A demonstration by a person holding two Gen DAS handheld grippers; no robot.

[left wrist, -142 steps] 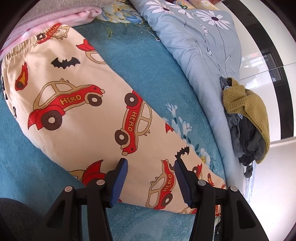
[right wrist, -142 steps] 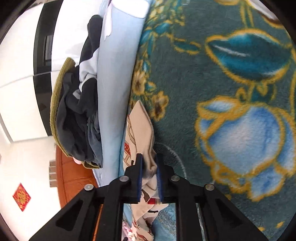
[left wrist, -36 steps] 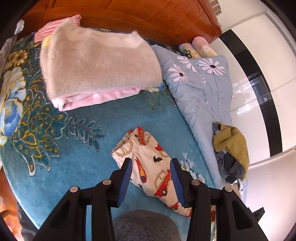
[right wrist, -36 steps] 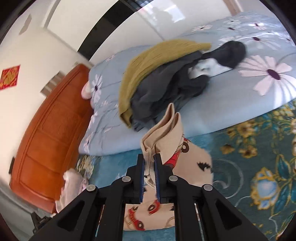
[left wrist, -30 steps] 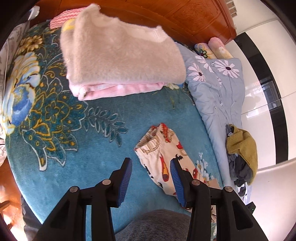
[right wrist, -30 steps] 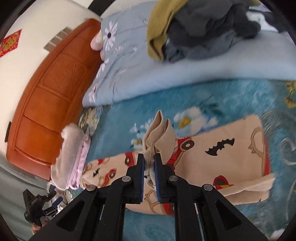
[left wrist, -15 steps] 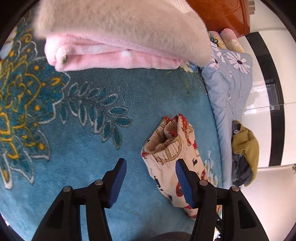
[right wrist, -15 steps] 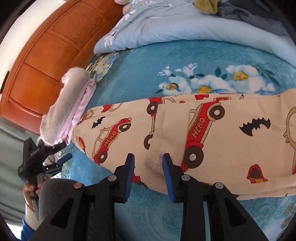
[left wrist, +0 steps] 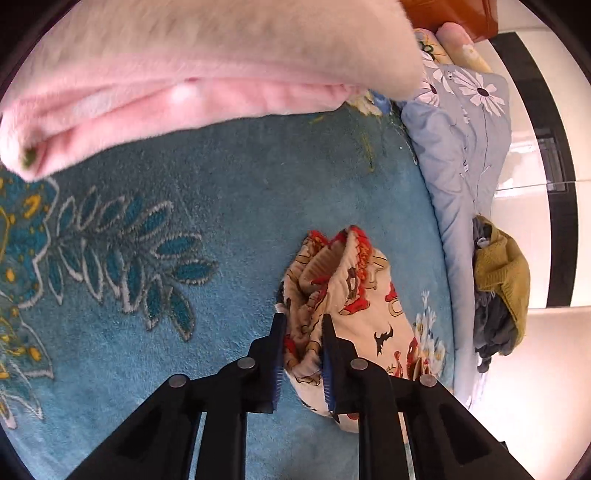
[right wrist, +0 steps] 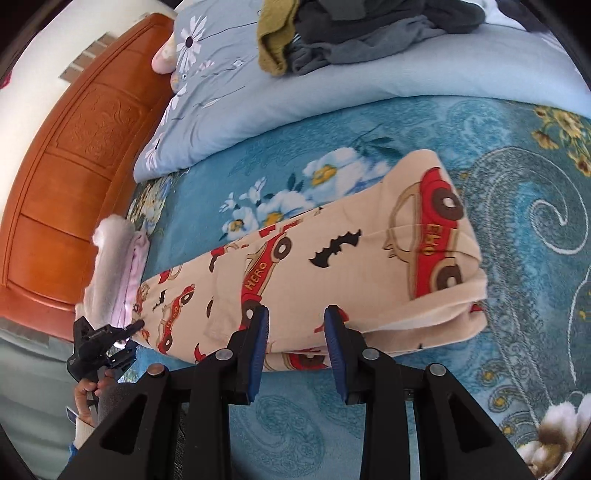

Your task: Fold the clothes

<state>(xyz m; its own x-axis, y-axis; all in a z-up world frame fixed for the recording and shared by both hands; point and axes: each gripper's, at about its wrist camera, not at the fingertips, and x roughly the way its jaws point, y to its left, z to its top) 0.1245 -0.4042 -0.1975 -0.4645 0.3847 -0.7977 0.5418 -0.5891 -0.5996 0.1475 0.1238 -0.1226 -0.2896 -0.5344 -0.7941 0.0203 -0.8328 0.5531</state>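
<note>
The cream car-print pants (right wrist: pixel 332 254) lie folded double on the teal floral blanket (right wrist: pixel 535 229). The fold is at the right end. My right gripper (right wrist: pixel 295 332) is open and empty, fingers just over the near edge of the pants. In the left wrist view my left gripper (left wrist: pixel 303 354) is closing on the bunched waistband end of the pants (left wrist: pixel 332 280), with cloth between its fingers. The left gripper also shows far left in the right wrist view (right wrist: pixel 107 336).
A folded pink and beige fleece (left wrist: pixel 192 74) lies just beyond the waistband. A light blue flowered quilt (right wrist: pixel 332 74) runs along the far side, with a pile of olive and grey clothes (right wrist: pixel 354 33) on it. A wooden headboard (right wrist: pixel 74 166) stands behind.
My right gripper has laid the leg end over the pants, let go and opened. My left gripper has moved down to the waistband and narrowed onto it.
</note>
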